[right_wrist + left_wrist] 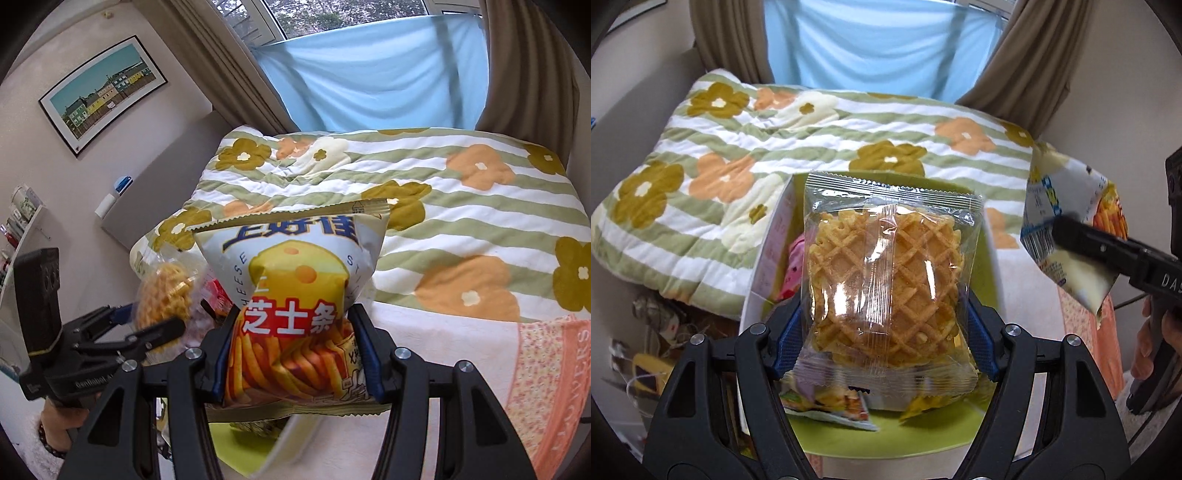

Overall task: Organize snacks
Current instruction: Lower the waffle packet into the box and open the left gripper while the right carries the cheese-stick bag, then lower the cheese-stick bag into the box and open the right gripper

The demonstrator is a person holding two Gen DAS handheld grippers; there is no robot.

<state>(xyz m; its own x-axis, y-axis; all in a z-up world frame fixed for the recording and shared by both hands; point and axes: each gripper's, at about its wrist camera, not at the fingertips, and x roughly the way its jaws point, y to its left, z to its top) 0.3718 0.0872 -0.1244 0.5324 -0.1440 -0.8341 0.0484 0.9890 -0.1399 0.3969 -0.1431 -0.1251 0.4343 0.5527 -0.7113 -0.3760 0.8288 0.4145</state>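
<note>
My left gripper (886,332) is shut on a clear packet of waffle biscuits (886,280) and holds it upright above an open white box with a green inside (991,266). Several snack packets (827,404) lie in the box. My right gripper (295,350) is shut on a cheese stick bag (295,295), white with a yellow cheese picture. The right gripper and its bag (1063,229) show at the right of the left wrist view. The left gripper (162,325) with the waffle packet (164,299) shows at the left of the right wrist view.
A folded quilt with green stripes and flowers (775,147) lies behind the box on the bed. A pink towel (546,369) lies at the right. Brown curtains (524,66) and a blue sheet (369,74) hang behind. A grey cabinet (147,199) stands at the left.
</note>
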